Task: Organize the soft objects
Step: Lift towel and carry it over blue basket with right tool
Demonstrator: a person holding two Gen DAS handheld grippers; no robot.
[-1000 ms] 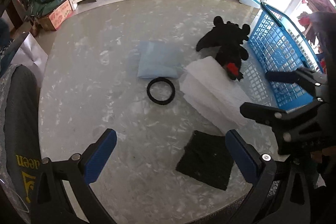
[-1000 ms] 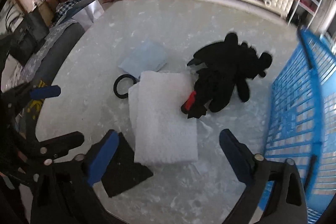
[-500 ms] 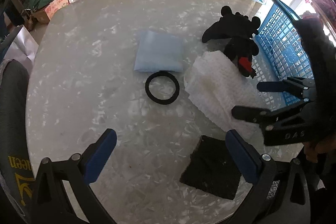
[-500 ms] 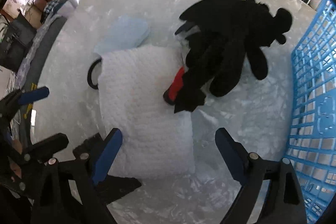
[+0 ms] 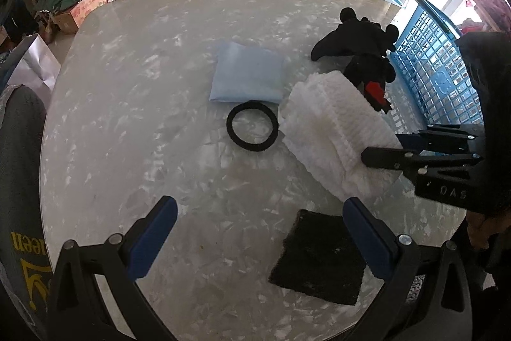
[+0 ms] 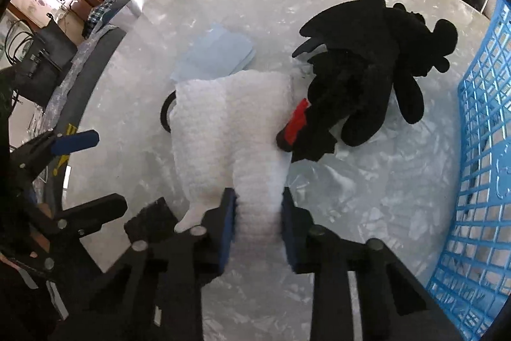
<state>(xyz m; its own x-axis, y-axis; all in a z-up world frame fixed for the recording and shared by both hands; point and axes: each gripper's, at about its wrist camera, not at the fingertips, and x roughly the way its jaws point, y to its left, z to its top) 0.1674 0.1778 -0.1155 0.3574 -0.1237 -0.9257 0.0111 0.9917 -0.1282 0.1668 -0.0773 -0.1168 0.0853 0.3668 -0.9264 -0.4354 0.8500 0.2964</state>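
Beginning from the left side, the left gripper (image 5: 255,240) is held wide open over the table (image 5: 127,117) and nothing is between its fingers; the black square pad (image 5: 319,258) lies just under and inside its right finger, and the black ring (image 5: 251,127) and the light blue cushion (image 5: 249,75) are seen well ahead of the tips. More to the right, the right gripper (image 6: 258,213) is closed on the near edge of the white foam sheet (image 6: 230,120) — the foam is squeezed narrow between the two blue pads, and the rest of the sheet spreads forward beyond the tips, so the grasp seems to be only at the border. The black plush toy (image 6: 367,66) lies ahead and to the right of these fingers, and its red tipped tail seems to rest against the far edge of the sheet. The blue basket (image 6: 479,149) stands at the far right, beside the right finger. For a good execution of this step, the pinch should be kept firm but not increased, because such foam is probably crushed easily. The sheet is best lifted first and only then carried to the right toward the basket — otherwise the toy may be dragged by the far edge, or the loose part may catch on the basket wall.
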